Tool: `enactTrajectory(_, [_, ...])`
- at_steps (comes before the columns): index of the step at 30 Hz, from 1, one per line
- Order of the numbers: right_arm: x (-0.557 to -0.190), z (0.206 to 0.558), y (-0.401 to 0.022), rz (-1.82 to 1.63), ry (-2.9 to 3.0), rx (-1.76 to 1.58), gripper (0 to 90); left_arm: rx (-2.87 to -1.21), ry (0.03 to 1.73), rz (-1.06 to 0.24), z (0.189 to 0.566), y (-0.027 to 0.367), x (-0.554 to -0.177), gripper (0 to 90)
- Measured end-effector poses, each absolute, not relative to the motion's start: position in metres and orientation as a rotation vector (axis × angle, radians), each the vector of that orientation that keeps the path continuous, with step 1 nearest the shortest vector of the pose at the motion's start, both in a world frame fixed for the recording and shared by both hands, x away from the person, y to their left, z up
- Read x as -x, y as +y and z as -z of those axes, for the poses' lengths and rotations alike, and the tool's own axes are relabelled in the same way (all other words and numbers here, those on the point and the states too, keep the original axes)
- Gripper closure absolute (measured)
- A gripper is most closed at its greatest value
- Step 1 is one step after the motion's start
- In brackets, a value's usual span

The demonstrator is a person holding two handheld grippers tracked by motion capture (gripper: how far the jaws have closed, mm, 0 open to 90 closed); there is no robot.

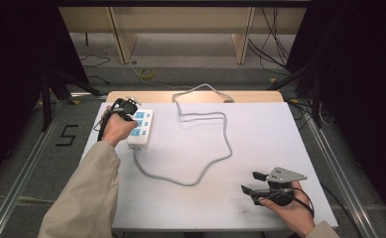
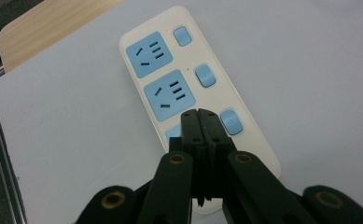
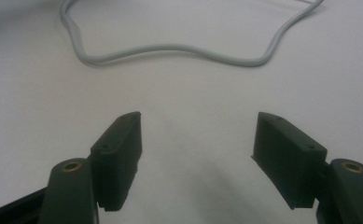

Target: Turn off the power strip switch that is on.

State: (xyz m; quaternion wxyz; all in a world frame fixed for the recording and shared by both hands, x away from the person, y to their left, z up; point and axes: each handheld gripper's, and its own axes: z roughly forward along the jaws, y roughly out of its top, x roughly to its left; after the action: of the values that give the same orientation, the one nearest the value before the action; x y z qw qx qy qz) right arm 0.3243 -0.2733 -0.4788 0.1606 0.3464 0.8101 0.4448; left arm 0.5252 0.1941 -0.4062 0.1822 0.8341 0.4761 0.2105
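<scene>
A white power strip point(image 1: 142, 127) with blue sockets lies at the table's back left. Its grey cable point(image 1: 215, 163) loops across the middle and runs off the back edge. My left gripper point(image 2: 201, 122) is shut with nothing between its jaws. Its tips hover over the strip point(image 2: 170, 74), between the third socket and the third blue switch point(image 2: 232, 122). In the high view the left hand point(image 1: 117, 128) covers the strip's left side. My right gripper point(image 1: 248, 182) stands open over bare table at the front right. Its jaws point(image 3: 198, 135) hold nothing, and the cable point(image 3: 170, 48) curves well beyond them.
The white table top point(image 1: 260, 134) has a bare wooden strip point(image 1: 156, 95) along its back edge. Metal rails run on the floor at both sides, with a black "5" mark point(image 1: 67, 135) on the left. Cables lie on the floor behind.
</scene>
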Motion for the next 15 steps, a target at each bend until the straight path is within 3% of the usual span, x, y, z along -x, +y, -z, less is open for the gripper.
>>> enactTrajectory(15, [-0.324,0.479,-0.273,-1.270,2.313,-0.989,33.3,-2.351,1.338,-0.612,0.408,0.191,-0.538,89.7])
